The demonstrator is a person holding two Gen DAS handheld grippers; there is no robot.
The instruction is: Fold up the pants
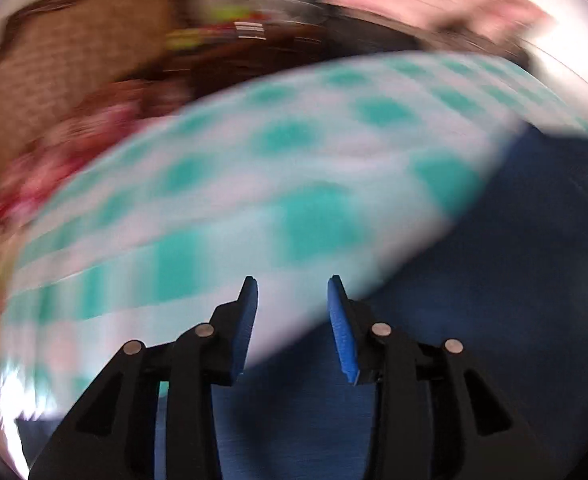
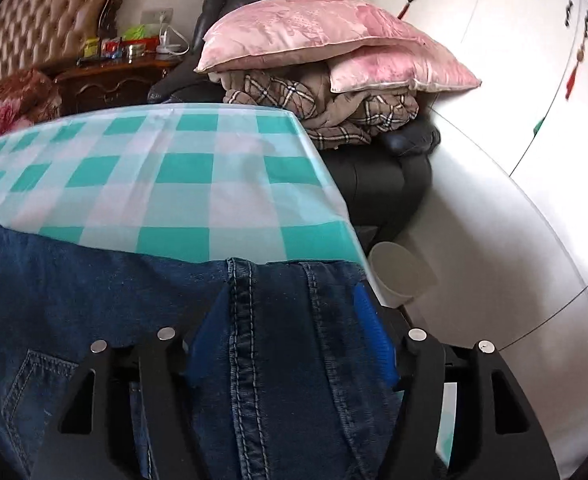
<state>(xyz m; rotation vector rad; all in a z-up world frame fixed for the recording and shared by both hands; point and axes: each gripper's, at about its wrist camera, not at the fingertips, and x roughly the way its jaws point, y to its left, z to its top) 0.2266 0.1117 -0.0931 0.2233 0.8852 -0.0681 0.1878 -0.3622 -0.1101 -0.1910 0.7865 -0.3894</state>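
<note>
My left gripper [image 1: 292,292] hung open and empty over the jeans [image 2: 94,292], which lay on the near part of the checked tablecloth [image 2: 182,176]. Right gripper [image 2: 290,320] had denim bunched between its jaws, apparently clamped at the near-right table edge. I judged them heavy, limp, grippy; the thick stitched seam [image 2: 240,320] looked the best hold.

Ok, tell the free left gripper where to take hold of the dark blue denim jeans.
Probably the jeans' cloth edge where it meets the green-checked tablecloth, approached low from the tablecloth side so one finger slips beneath. The denim lies flat there, and the open left gripper already hovers at that border. The right gripper has the stitched seam between its fingers.
</note>
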